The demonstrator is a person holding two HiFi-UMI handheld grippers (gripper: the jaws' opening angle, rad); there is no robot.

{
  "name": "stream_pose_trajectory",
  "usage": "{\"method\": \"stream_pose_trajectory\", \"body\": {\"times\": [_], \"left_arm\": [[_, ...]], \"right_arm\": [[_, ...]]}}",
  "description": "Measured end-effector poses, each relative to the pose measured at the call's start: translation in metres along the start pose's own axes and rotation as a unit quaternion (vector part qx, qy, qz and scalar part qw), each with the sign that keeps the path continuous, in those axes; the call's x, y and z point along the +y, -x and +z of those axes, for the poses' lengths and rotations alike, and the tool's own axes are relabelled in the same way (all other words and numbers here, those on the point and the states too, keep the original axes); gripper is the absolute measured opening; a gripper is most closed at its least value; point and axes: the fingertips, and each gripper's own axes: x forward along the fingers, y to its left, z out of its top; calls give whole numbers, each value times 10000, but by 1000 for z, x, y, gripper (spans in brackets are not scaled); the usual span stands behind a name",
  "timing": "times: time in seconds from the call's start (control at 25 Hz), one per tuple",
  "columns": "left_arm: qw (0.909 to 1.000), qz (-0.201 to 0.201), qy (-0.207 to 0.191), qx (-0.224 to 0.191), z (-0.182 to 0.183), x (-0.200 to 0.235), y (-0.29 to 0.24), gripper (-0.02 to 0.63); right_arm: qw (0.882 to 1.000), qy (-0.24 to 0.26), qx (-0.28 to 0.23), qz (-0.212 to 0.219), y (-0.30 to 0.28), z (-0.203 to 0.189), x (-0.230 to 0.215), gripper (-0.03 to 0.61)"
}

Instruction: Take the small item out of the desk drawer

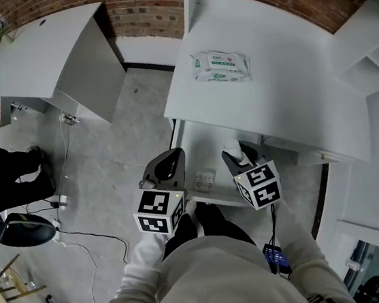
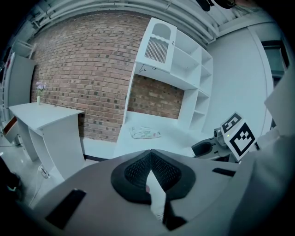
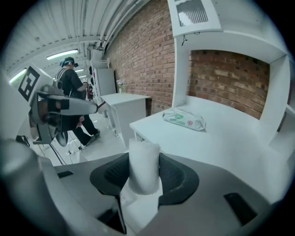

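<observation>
Right gripper (image 1: 237,150) clamping white roll (image 3: 144,163), over drawer (image 1: 200,151), near desk (image 1: 286,101) edge

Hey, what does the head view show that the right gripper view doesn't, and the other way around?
Only the head view: the open drawer under the desk's front edge, and the cables on the floor.
Only the right gripper view: the ceiling lights, and the right gripper with its pads pressed against the sides of the white roll.
Both: the wipes pack lying on the white desk, the brick wall, and the left gripper.
</observation>
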Motion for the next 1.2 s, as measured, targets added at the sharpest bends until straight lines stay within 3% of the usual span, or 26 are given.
{"method": "stream_pose_trajectory", "body": {"times": [0.6, 1.2], "left_arm": [[9993, -278, -223, -105, 8, -10, 6, 17], [9979, -439, -429, -194, 19, -19, 29, 17]], "right_arm": [[9933, -367, -1022, -386, 61, 44, 10, 202], [9763, -740, -1837, -872, 123, 58, 17, 202]]}}
